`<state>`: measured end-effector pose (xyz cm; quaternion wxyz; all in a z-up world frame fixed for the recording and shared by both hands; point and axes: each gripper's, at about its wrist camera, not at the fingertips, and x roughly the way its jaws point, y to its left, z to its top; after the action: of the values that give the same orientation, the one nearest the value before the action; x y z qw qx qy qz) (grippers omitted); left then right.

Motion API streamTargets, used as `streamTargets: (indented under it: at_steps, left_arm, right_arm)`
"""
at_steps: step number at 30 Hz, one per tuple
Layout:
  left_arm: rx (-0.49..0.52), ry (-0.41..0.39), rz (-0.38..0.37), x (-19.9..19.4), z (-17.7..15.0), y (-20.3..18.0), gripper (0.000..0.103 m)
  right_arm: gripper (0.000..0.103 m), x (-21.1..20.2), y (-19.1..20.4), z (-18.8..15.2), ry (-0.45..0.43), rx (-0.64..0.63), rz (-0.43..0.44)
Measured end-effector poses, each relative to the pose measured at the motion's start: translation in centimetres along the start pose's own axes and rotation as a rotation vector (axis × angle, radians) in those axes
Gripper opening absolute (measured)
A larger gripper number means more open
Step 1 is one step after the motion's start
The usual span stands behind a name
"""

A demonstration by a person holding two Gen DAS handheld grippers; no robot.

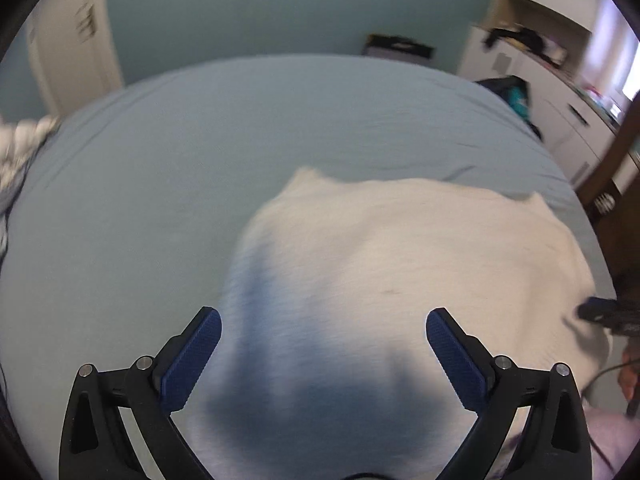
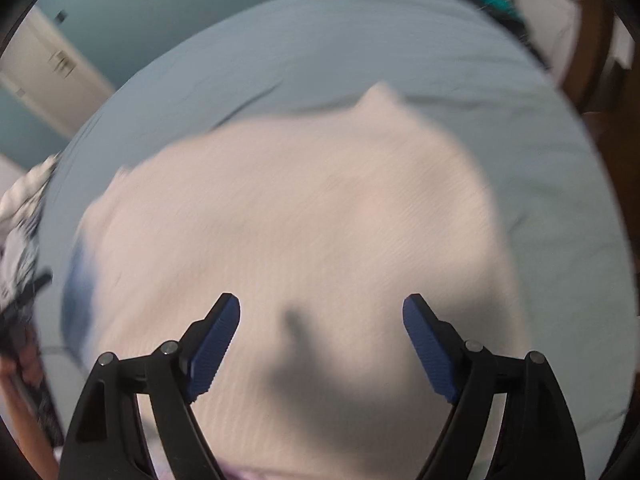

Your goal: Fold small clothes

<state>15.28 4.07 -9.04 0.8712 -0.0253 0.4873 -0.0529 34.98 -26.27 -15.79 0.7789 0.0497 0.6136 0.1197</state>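
On the blue bed [image 1: 160, 184], white cloth [image 1: 400, 248] spread flat, just ahead of left claw [image 1: 324, 320] and right claw [image 2: 322, 308], both released, gaping wide.

Two cameras, one on each gripper, both looked down over the same bed.

The left wrist camera sat behind the left gripper [image 1: 323, 330] and looked forward and down across the blue bed sheet [image 1: 160, 168] toward the far green wall [image 1: 248, 12]. The white cloth [image 1: 400, 248] lay close under it, filling the lower right of its view. The right wrist camera sat behind the right gripper [image 2: 321, 318] and was tipped lower and nearer, so the white cloth [image 2: 304, 208] filled most of its view. Both views shared the cloth, the bed sheet [image 2: 360, 40], the wall [image 2: 160, 4] and the white door [image 1: 68, 52] [image 2: 44, 76] on the left. Both pictures were blurry.
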Motion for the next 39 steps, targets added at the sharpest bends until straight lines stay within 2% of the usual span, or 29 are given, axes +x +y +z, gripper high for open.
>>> streamTargets:
  at_steps: [1,3,4,5,6,7,9,12,17,21,24,26,30,33,35,37,39]
  left_arm:
    - [0.055,-0.007,-0.008,0.4,-0.4,-2.1,0.103]
    - [0.156,0.062,-0.007,2.6,-1.3,-5.4,0.103]
    - [0.219,0.122,-0.005,4.3,-2.0,-7.1,0.103]
    - [0.266,0.169,0.022,6.0,-2.8,-8.3,0.103]
    - [0.29,0.203,0.068,7.5,-3.5,-8.9,0.103]
    - [0.278,0.226,0.09,8.9,-4.1,-8.9,0.103]
    - [0.213,0.185,0.044,9.3,-4.3,-7.7,0.103]
    - [0.249,0.181,0.047,9.5,-4.3,-7.5,0.103]
    - [0.21,0.181,0.067,9.4,-4.0,-7.4,0.103]
    - [0.194,0.207,0.125,7.1,-3.6,-6.8,0.103]
    - [0.189,0.168,0.195,3.4,-3.8,-5.7,0.103]
    - [0.159,0.135,0.234,0.5,-3.8,-4.1,0.103]
    - [0.058,0.093,0.28,-5.0,-3.9,0.3,0.103]
    - [-0.014,0.048,0.41,-8.7,-4.4,3.9,0.103]
    - [-0.059,0.026,0.464,-9.9,-5.0,5.9,0.103]
    - [-0.122,0.034,0.472,-10.2,-6.1,8.0,0.103]
    - [-0.185,0.068,0.427,-9.4,-7.5,9.6,0.103]
  right_arm:
    - [0.081,1.5,0.7,-0.4,0.043,-0.051,-0.016]
    - [0.082,3.8,0.8,-0.9,0.092,-0.119,-0.086]
    - [0.082,4.0,0.9,-1.4,0.062,-0.164,-0.1]
    - [0.082,3.6,0.7,-2.0,0.01,-0.201,-0.092]
    - [0.082,3.4,0.2,-2.2,0.004,-0.199,-0.082]
    - [0.082,3.2,-0.6,-2.3,0.005,-0.179,-0.065]
    - [0.082,2.9,-2.2,-2.6,0.009,-0.133,-0.053]
    - [0.082,3.1,-3.1,-3.2,-0.02,-0.131,-0.029]
    - [0.089,3.3,-2.9,-8.1,-0.075,-0.134,-0.092]
    - [0.089,2.9,-2.1,-7.8,-0.039,-0.113,-0.1]
    - [0.089,2.5,-0.2,-5.7,0.037,-0.054,-0.157]
    - [0.089,0.4,0.0,-5.5,0.009,-0.007,-0.152]
    - [0.089,-4.2,-0.3,-5.4,-0.072,0.11,-0.043]
    - [0.089,-6.5,-1.7,-6.4,-0.091,0.286,0.104]
    - [0.089,-6.8,-2.2,-8.0,-0.088,0.387,0.17]
    - [0.09,-7.2,-2.9,-9.2,-0.098,0.443,0.207]
    - [0.09,-6.6,-4.0,-11.0,-0.107,0.499,0.204]
